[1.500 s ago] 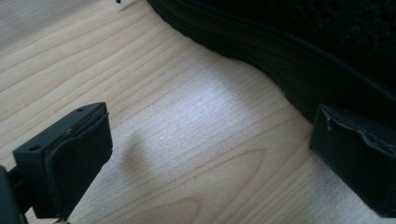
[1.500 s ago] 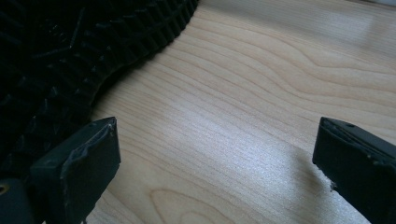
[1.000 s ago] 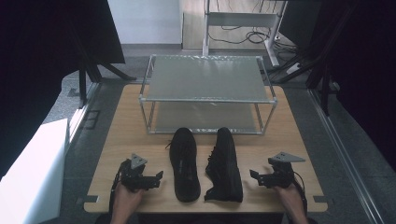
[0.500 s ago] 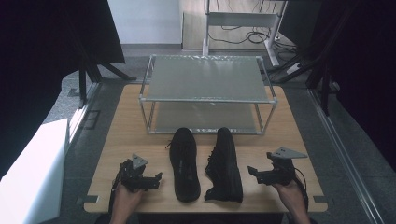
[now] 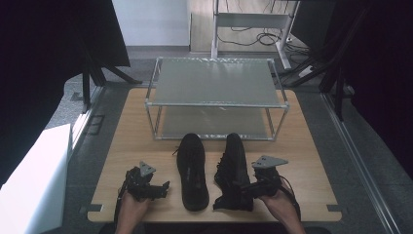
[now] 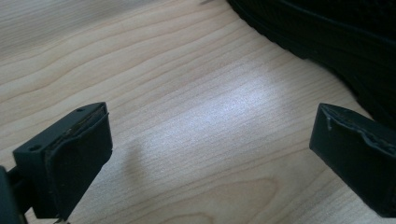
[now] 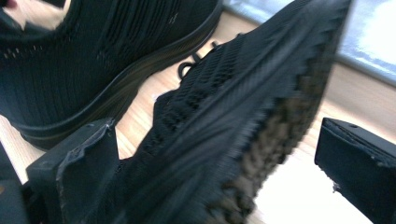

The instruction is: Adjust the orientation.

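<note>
We count two black knit shoes on the wooden table (image 5: 311, 161), two grippers, and one two-tier metal-framed rack (image 5: 214, 97) standing behind the shoes. The left shoe (image 5: 192, 170) lies flat near the table's front edge, toe toward the rack. The right shoe (image 5: 234, 170) lies just beside it, tipped onto its side.

Our left gripper (image 5: 158, 187) rests low over the table just beside the left shoe; in the left gripper view (image 6: 210, 140) its jaws stand wide apart over bare wood, with the dark edge of the left shoe (image 6: 327, 37) at the upper right and nothing between them.

Our right gripper (image 5: 243, 190) is at the heel end of the right shoe. In the right gripper view (image 7: 215, 168) its jaws stand apart with the right shoe (image 7: 243, 116) between them; the knit upper reaches the left jaw, while a gap shows before the right jaw. The left shoe (image 7: 93, 60) lies beyond it.

Compared with a second ago, our right gripper has moved inward from a spot clear of the right shoe to its heel. Our left gripper sits about where it was, and both shoes lie where they did.
</note>
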Available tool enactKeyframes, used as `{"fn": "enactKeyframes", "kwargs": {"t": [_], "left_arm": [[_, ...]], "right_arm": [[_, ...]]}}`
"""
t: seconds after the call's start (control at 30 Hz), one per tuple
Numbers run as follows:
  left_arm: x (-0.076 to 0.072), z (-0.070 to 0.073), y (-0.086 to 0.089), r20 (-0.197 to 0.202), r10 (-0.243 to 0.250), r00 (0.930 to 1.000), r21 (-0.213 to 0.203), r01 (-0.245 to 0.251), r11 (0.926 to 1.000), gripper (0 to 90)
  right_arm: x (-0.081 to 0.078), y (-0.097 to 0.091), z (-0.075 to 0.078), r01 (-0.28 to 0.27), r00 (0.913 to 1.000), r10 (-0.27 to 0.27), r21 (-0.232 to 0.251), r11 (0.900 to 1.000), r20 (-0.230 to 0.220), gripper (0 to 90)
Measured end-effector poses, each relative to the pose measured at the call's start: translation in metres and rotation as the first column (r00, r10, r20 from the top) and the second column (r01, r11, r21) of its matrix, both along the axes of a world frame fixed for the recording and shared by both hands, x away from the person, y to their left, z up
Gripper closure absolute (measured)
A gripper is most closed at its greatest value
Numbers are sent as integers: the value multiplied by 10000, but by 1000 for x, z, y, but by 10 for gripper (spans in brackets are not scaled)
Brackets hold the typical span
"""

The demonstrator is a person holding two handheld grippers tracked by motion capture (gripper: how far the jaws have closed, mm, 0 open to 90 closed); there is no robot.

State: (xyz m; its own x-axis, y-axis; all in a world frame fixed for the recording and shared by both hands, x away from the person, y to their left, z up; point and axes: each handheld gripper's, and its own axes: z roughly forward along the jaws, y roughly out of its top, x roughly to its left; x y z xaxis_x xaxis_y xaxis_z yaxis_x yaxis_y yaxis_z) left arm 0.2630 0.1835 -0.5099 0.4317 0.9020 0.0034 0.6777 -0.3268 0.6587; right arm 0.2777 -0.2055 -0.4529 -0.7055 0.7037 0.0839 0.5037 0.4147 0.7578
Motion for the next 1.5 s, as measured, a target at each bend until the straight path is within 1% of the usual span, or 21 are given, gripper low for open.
{"fn": "enactKeyframes", "kwargs": {"t": [0.03, 0.07, 0.1, 0.17, 0.23, 0.43, 0.47, 0.53, 0.57, 0.73, 0.87, 0.97, 1.03, 1.1, 1.2, 1.27, 1.3, 1.37, 1.4, 1.47, 1.5], "left_arm": [[0, 0, 0, -15, -12, 10000, 14, 12, 10000, 0], [0, 0, -1, -24, -34, 10000, 57, 34, 10000, 0], [0, 0, -1, -24, -45, 10000, 73, 45, 10000, 0], [0, 0, -1, -40, -54, 10000, 107, 54, 9999, 0], [0, -1, -2, -67, -63, 10000, 117, 64, 9999, 0], [0, -2, -5, -112, -115, 9999, 229, 118, 9997, 0], [0, -2, -5, -114, -118, 9999, 233, 121, 9997, 0], [0, -2, -5, -113, -113, 9999, 229, 115, 9997, 0], [0, -2, -5, -113, -109, 9999, 226, 111, 9997, 0], [0, -2, -5, -140, -133, 9998, 282, 136, 9995, 0], [0, -2, -5, -136, -167, 9998, 297, 171, 9994, 0], [0, -2, -6, -147, -161, 9998, 288, 165, 9994, 0], [0, -3, -6, -140, -168, 9998, 305, 172, 9994, 0], [0, -3, -6, -144, -171, 9998, 310, 175, 9994, 0], [0, -3, -7, -158, -171, 9997, 302, 176, 9994, 0], [0, -3, -7, -179, -185, 9997, 312, 190, 9993, 0], [0, -3, -7, -185, -190, 9996, 311, 196, 9993, 0], [0, -3, -7, -188, -201, 9996, 320, 207, 9993, 0], [0, -3, -7, -189, -205, 9996, 322, 211, 9993, 0], [0, -3, -8, -192, -219, 9996, 332, 226, 9992, 0], [0, -3, -8, -195, -222, 9996, 337, 229, 9992, 0]], "right_arm": [[0, 7, -3, -82, 10000, 82, -245, 9997, -12, 0], [-1, 9, -5, -120, 9999, 120, -436, 9990, -10, 0], [-1, 9, -5, -120, 9999, 120, -436, 9990, -10, 0], [0, 10, -10, -113, 9999, 116, -814, 9966, 33, 0], [1, 7, -12, -41, 9999, 34, -570, 9984, -117, 0], [2, -2, -13, 106, 9998, -111, -332, 9994, -151, 0], [2, -4, -14, 154, 9998, -157, -369, 9992, -74, 0], [2, -6, -14, 222, 9997, -225, -323, 9992, -112, 0], [2, -8, -14, 237, 9996, -241, -379, 9990, -109, 0], [2, -15, -16, 387, 9989, -391, -150, 9991, -241, 0], [2, -19, -15, 509, 9986, -512, -194, 9985, -145, 2], [1, -25, -14, 528, 9983, -531, -128, 9985, -238, 58], [0, -28, -13, 538, 9981, -540, -71, 9985, -282, 113], [0, -32, -12, 596, 9978, -597, -53, 9982, -278, 140], [-1, -37, -10, 700, 9974, -702, -146, 9974, -189, 155], [-1, -40, -9, 767, 9969, -769, -117, 9970, -181, 195], [-1, -41, -9, 789, 9967, -792, -128, 9968, -194, 223], [-2, -44, -7, 749, 9968, -749, -17, 9972, -268, 331], [-3, -45, -6, 727, 9971, -726, -1, 9974, -231, 368], [-4, -48, -4, 942, 9955, -944, -221, 9953, -56, 395], [-4, -49, -4, 1060, 9944, -1061, -225, 9941, -21, 409]]}}
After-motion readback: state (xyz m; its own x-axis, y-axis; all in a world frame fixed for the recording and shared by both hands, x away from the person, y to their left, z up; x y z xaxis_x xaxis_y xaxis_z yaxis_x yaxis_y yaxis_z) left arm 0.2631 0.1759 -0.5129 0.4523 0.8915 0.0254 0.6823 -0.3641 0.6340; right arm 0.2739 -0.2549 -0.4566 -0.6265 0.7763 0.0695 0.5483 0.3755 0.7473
